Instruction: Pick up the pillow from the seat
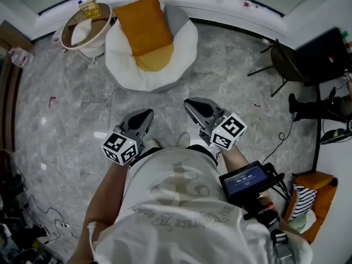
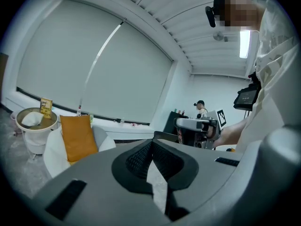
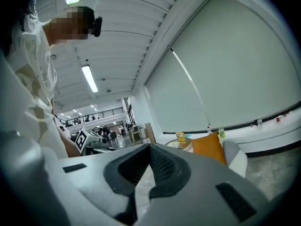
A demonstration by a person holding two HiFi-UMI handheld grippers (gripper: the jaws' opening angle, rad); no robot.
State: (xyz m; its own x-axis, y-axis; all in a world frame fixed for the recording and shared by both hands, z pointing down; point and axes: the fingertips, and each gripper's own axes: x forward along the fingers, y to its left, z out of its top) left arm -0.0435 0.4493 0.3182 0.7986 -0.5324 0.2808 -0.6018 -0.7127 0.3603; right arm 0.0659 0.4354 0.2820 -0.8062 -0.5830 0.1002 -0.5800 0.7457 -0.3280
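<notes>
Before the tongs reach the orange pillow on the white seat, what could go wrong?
Left tongs and right tongs are shut; unopened, they would likely shove the pillow, not grip it. A similar-coloured cushion lies below it; a low grab may take that. The round table stands close beside the seat and could get knocked.

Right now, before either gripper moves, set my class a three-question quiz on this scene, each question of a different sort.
1. True or false: the orange pillow leans against the back of the white seat.
2. The left gripper is: A open; B shut on the pillow; C shut, empty.
3. In the head view, the round basket stands on the seat's ____ side.
Key: 1 true; 2 C; 3 left.
</notes>
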